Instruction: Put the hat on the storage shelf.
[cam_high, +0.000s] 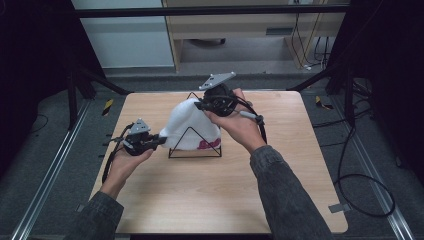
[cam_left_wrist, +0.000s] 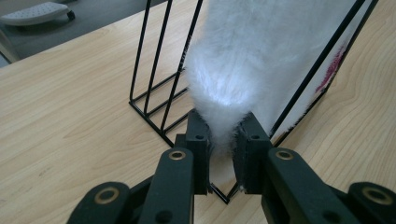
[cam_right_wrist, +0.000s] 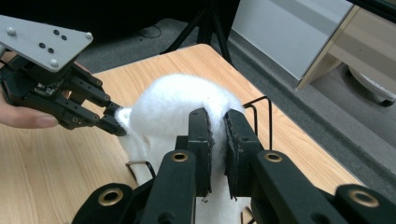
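Note:
A white fluffy hat (cam_high: 189, 124) with red lettering is draped over a black wire rack (cam_high: 195, 156) at the middle of the wooden table (cam_high: 210, 200). My left gripper (cam_high: 162, 141) is shut on the hat's lower left edge. In the left gripper view a tuft of the hat (cam_left_wrist: 247, 56) is pinched between the jaws of my left gripper (cam_left_wrist: 225, 140), beside the rack's wires (cam_left_wrist: 156, 65). My right gripper (cam_high: 200, 105) is shut on the hat's upper far side. The right gripper view shows my right gripper (cam_right_wrist: 217, 135) clamping the hat (cam_right_wrist: 173, 107), with the left gripper (cam_right_wrist: 116, 122) biting its other end.
The table ends shortly behind the rack and at both sides. Black cables (cam_high: 365, 185) lie on the floor to the right. A pale cabinet (cam_high: 240, 30) stands beyond the far edge. Bare wood stretches in front of the rack toward the person.

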